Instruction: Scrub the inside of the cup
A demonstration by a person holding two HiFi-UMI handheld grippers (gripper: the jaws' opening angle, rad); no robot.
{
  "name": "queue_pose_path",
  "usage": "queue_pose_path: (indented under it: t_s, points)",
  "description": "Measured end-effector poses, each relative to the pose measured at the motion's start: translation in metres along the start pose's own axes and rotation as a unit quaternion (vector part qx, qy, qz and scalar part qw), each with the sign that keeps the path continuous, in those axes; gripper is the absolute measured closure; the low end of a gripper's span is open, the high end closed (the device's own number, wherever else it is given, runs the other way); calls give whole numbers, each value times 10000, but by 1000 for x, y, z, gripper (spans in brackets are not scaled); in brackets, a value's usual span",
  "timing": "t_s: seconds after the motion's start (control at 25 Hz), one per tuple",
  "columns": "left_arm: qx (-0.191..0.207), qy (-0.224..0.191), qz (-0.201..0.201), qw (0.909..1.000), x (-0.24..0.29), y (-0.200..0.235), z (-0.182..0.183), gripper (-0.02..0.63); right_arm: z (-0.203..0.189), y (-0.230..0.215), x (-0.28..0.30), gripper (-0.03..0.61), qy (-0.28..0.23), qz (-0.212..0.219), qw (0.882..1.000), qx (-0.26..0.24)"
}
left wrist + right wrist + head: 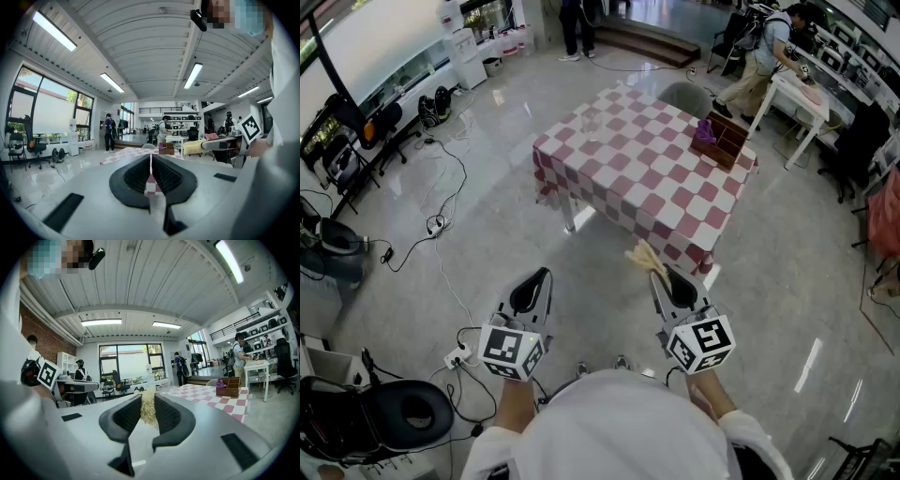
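Note:
A clear cup (591,122) stands near the far left corner of the red-and-white checked table (623,183), well ahead of both grippers. In the right gripper view the cup (174,390) looks small and distant. My right gripper (661,278) is shut on a pale yellow fibrous scrubber (643,257), whose fibres (148,414) stick out between the black pads. My left gripper (542,276) hangs level beside it over the floor. Its jaws (150,161) are shut with nothing between them.
A wooden box (722,141) with a purple cloth sits on the table's far right. A grey chair (684,95) stands behind the table. Cables and a power strip (455,356) lie on the floor at left. A person works at a white table (797,98).

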State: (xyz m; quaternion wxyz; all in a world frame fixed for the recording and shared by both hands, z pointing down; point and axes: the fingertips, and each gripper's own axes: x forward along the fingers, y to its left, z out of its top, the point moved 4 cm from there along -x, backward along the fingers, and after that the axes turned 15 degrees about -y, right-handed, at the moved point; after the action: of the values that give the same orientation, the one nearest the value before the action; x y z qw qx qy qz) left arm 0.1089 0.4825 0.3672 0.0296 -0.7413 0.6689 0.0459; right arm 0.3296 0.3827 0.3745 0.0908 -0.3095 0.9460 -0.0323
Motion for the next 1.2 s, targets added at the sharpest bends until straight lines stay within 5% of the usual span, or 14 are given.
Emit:
queue_pose_path:
  t_s: [1.2]
  points:
    - [-17,-20,501,9987,30,-33,-29,574,-20,-59,10,480,141,483,9979,411]
